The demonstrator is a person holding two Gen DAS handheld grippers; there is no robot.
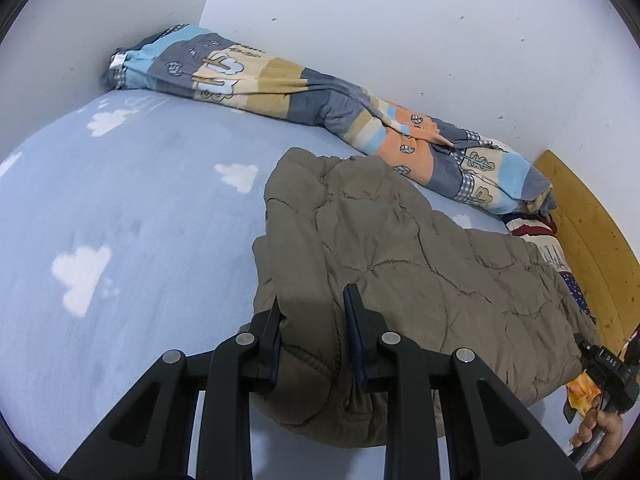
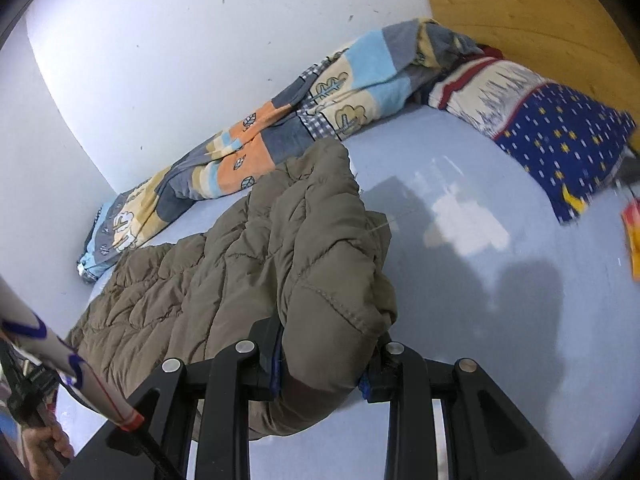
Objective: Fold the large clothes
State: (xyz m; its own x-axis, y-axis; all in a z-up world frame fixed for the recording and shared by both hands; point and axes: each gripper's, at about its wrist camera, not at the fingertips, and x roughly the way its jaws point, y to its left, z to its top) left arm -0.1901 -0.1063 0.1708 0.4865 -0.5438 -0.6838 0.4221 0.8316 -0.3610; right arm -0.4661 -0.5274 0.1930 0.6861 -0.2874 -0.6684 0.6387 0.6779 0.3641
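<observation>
Left black two-finger gripper [image 1: 316,320], low centre of the left wrist view: clamped on a thick fold at the near edge of the olive-brown quilted padded jacket [image 1: 400,264], fabric bulging between and around the blue-padded fingers. Right black two-finger gripper [image 2: 328,344], low centre of the right wrist view: likewise closed on a bunched corner of the same jacket, cloth draping over the pads and hiding the right-hand one. Held at two separate points of one edge, probably so that edge travels evenly and lands square on the far part for a fold. Jacket spread across the middle of both frames on the pale blue cloud-printed bedsheet [image 1: 140,200], near edge raised off it. Multicoloured patchwork blanket [image 1: 280,80] rolled against the white wall [image 1: 400,20], upper part of the frames, seemingly pushed aside to free the folding surface. Navy dotted pillow [image 2: 560,140] at upper right, by the wooden headboard [image 2: 520,12].
</observation>
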